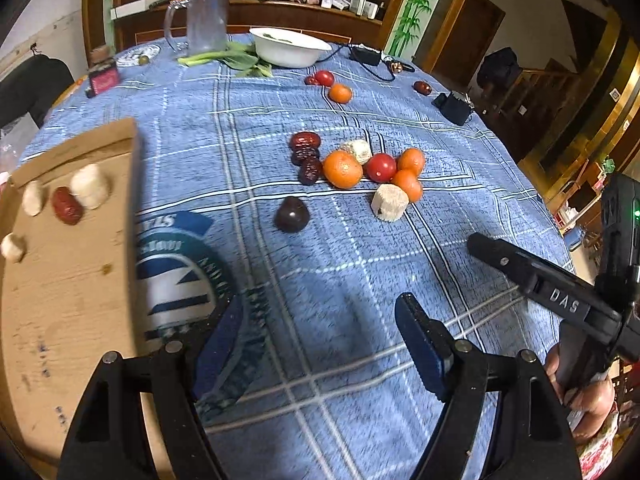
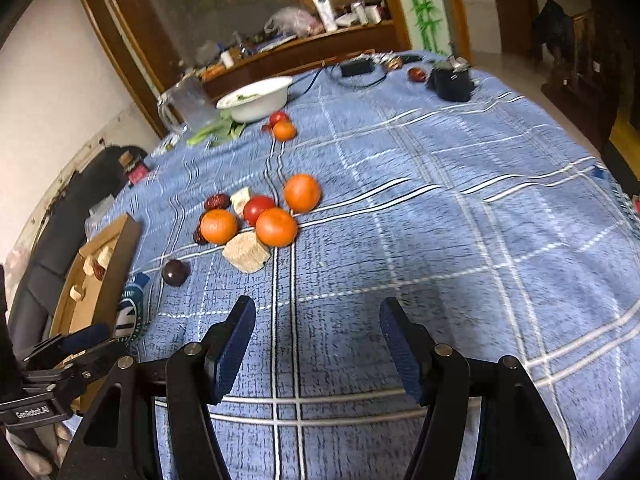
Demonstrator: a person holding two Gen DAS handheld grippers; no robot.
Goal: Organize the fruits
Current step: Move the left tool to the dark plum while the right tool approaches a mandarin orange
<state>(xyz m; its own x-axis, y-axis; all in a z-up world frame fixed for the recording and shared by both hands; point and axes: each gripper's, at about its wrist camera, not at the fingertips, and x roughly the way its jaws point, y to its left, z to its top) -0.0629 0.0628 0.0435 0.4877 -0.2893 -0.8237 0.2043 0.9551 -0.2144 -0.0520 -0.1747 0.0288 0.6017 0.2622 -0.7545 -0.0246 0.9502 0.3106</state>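
Left wrist view: your left gripper [image 1: 320,344] stands wide open w/ nothing between its blue pads, over the blue plaid tablecloth [image 1: 400,248]. Only this view shows the flat brown cardboard tray [image 1: 72,280] in full, at left, carrying three pale chunks and one red date [image 1: 67,205]; "DAS" reads on your right gripper's black finger. Right wrist view: your right gripper [image 2: 318,348] is likewise open and empty; "GenRobot.AI" reads on the left unit at lower left. Fruit cluster, mid-table: round orange tangerines [image 2: 219,226], red tomato [image 2: 259,209], wrinkled dark-red dates [image 1: 306,141], whose long axis can't be told for sure, pale cut chunks [image 2: 246,256]. Dark purple round fruit [image 1: 291,215] sits apart, nearer the tray.
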